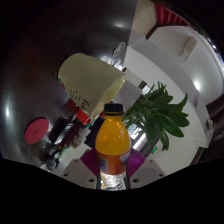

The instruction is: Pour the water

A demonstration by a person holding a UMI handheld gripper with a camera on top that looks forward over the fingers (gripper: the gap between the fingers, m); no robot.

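Orange bottle [113, 150] upright between fingers, grip unclear, cannot tell. Cap on: tilting pours nothing. Plant [156, 112] close right, snag risk.

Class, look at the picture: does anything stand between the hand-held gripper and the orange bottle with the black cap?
Nothing visible does. The orange bottle with the black cap stands directly at the hand-held gripper, with the green leafy plant behind it.

white table [150, 72]: green plant [158, 112], red lid [37, 129], maybe other small clutter.
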